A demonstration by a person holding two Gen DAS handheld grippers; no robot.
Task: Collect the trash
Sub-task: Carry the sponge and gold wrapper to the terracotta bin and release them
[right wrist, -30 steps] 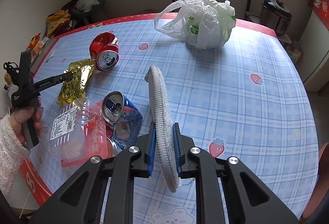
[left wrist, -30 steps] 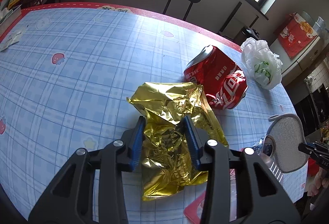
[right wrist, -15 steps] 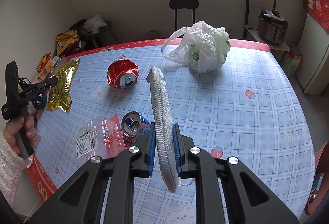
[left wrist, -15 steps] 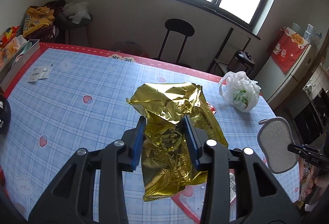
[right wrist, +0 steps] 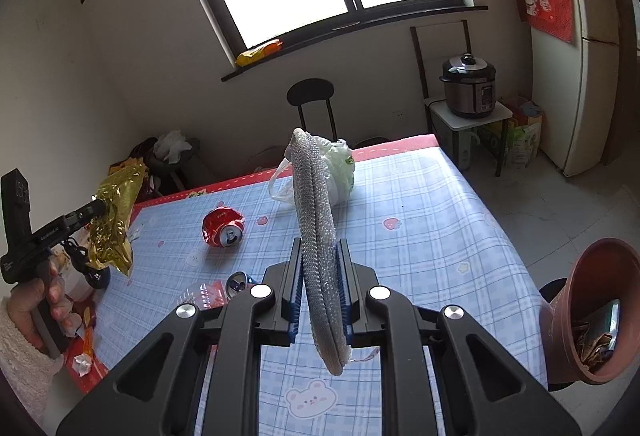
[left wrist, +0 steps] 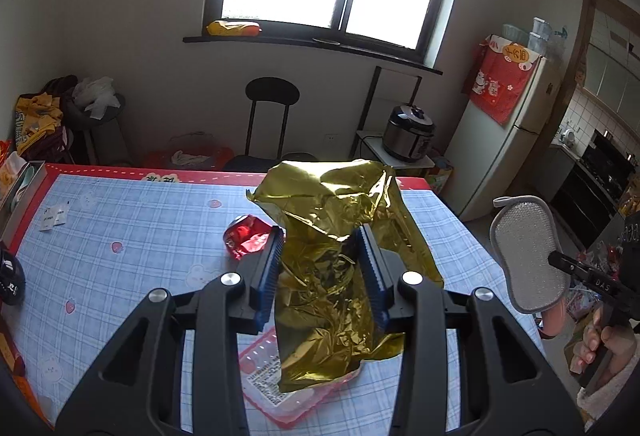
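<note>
Left tool grips gold wrapper | right tool clamps scrubber | bin right-view only

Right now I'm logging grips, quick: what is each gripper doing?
Left gripper: closed on the gold wrapper, lifted off the table.
Right gripper: closed on the grey scrubbing pad.

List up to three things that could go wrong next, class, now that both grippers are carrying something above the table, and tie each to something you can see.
1. The left gripper pinches the crumpled gold wrapper only mid-body; the slick foil could slip out.
2. The right gripper holds the grey scrubbing pad by its thin edge; it may twist loose.
3. The brown bin sits off the table's edge, so a careless release could miss it.
</note>
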